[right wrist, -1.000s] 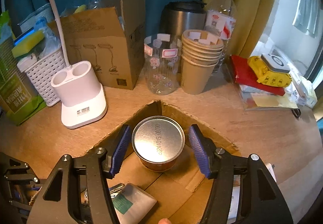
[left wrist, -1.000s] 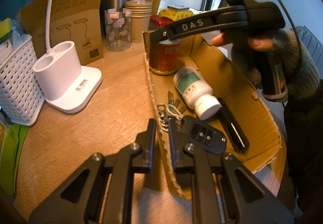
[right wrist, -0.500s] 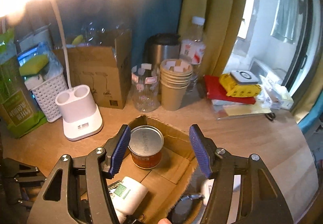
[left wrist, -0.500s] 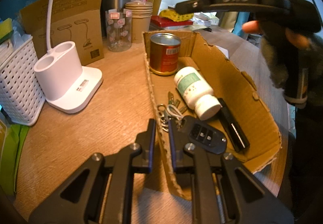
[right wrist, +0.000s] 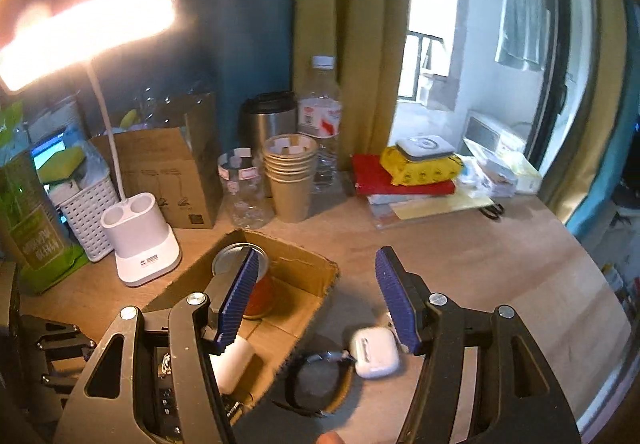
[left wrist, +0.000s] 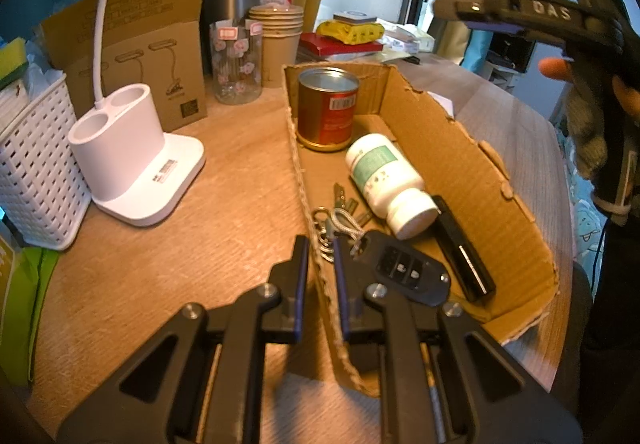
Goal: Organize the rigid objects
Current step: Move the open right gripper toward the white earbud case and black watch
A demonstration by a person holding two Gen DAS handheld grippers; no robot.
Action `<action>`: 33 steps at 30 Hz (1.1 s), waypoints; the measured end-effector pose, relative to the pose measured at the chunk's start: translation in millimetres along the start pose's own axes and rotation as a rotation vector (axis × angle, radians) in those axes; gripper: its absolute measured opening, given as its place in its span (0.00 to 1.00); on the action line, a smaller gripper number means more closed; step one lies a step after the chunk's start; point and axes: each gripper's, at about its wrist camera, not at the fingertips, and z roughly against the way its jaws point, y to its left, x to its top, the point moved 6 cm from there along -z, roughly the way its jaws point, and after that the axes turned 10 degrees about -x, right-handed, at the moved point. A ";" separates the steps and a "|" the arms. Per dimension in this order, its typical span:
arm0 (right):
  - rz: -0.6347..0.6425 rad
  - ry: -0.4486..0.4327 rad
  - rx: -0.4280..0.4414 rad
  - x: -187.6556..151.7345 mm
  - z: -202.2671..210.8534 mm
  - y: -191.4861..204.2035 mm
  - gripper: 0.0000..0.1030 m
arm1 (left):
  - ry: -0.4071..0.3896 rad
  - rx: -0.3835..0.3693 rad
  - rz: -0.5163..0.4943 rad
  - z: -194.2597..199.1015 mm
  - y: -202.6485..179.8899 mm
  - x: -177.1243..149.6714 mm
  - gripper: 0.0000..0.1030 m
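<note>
A shallow cardboard box lies on the wooden table. It holds a red tin can, a white pill bottle, a car key with keyring and a black stick-shaped device. My left gripper is shut on the box's left wall near the front corner. My right gripper is open and empty, held high above the box's right side. Below it a white earbud case and a black strap lie on the table outside the box.
A white lamp base, a white basket, a brown carton, a floral glass, stacked paper cups, a steel mug, a water bottle and a red-and-yellow pile stand along the back. The lit lamp head glares.
My right gripper has risen and drawn back to the right, away from the can, bringing the earbud case and strap into its view. My left gripper has stayed clamped on the box wall.
</note>
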 end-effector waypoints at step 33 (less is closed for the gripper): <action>-0.082 0.193 -0.061 -80.6 -57.3 -26.6 0.74 | 0.002 -0.002 0.000 -0.5 -0.8 0.0 0.13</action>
